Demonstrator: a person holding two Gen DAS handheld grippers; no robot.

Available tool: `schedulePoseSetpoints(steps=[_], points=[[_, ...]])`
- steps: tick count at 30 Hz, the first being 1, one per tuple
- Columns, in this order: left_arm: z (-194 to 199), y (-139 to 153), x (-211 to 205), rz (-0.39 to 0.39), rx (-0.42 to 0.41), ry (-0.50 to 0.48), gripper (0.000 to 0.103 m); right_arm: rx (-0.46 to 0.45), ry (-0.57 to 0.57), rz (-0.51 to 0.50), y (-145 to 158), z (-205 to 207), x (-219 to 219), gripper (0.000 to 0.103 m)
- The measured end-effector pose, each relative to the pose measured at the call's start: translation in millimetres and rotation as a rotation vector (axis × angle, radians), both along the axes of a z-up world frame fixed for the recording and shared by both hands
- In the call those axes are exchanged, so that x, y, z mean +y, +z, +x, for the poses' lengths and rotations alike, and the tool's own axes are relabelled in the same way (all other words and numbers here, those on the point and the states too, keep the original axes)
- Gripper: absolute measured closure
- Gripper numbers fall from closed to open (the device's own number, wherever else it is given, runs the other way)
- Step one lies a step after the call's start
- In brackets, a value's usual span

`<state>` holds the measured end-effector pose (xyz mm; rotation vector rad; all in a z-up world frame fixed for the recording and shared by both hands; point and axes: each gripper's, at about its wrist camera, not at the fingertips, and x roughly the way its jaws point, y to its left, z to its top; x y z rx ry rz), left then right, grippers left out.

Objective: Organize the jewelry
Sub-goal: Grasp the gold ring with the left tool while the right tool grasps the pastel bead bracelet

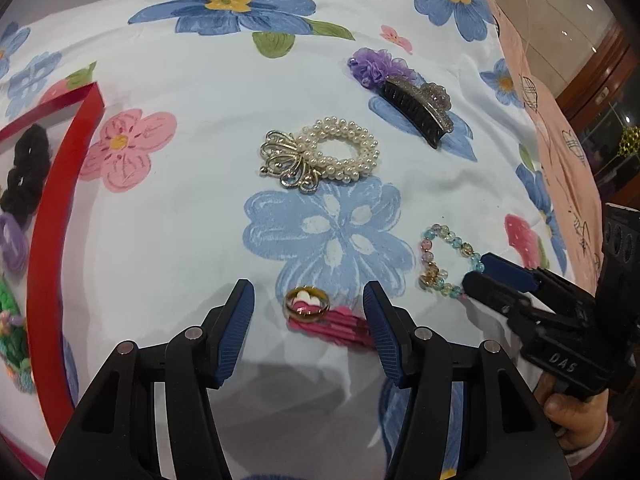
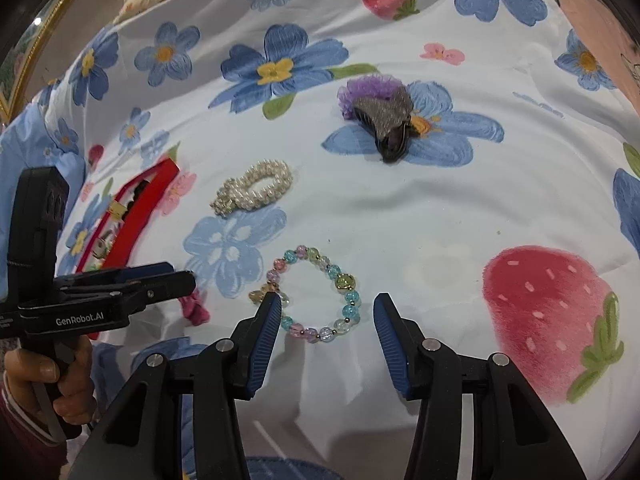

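Jewelry lies scattered on a flowered bedsheet (image 1: pixel 192 208), and each gripper is set over its own small piece. The left gripper (image 1: pixel 308 312) has a gold ring (image 1: pixel 306 304) lying flat between its fingertips, just beyond them and slightly left of centre, resting on the near edge of a pink ribbed hair clip (image 1: pixel 340 326). Its jaws stand apart, touching neither the ring nor the clip. The ring is round and offers no long axis, so the jaws can straddle it as they are; the clip beneath runs off to the right and could get caught along with it.

The right gripper (image 2: pixel 326 316) is tilted down over a beaded bracelet (image 2: pixel 320 292) of pastel glass beads. The bracelet lies as an open loop, its near arc between the fingertips and its far arc beyond them. The left fingertip sits over the loop's left side by a gold charm, and the right one stands clear to the right. These jaws are also apart and hold nothing.

A red tray (image 1: pixel 56 184), already holding hair ties, lies to the far left, nearer the left hand. Farther off rest a pearl scrunchie (image 1: pixel 340 152) and a black claw clip (image 1: pixel 416 110), untouched.
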<state>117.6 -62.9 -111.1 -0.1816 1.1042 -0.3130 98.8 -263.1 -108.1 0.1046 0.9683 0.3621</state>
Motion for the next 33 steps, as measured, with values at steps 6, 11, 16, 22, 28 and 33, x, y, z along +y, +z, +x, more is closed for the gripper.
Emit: schedulePoseSetpoints(steps=[6, 11, 16, 22, 28, 33], points=[[4.3, -4.3, 4.9, 0.006, -0.011, -0.008, 0.082, -0.011, -0.003, -0.044, -7.7, 1.6, 6.5, 0.076], [0.8, -2.4, 10.6, -0.020, -0.020, -0.006, 0.082, -0.012, -0.023, -0.038, -8.2, 4.2, 1.5, 0.095], [-7.5, 6.8, 21.9, -0.049, -0.042, 0.018, 0.082, -0.042, -0.025, -0.014, 1.9, 0.6, 1.9, 0.096], [-21.4, 22.4, 39.3, -0.069, -0.073, 0.055, 0.082, -0.093, 0.001, 0.018, 26.3, -3.0, 11.8, 0.096], [-41.1, 35.9, 57.7, -0.066, -0.107, 0.098, 0.082, -0.122, 0.037, 0.060, 45.6, -7.1, 27.1, 0.096], [-57.6, 44.7, 77.2, -0.062, -0.133, 0.139, 0.082, -0.152, 0.078, 0.075, 60.9, -13.4, 46.4, 0.096]])
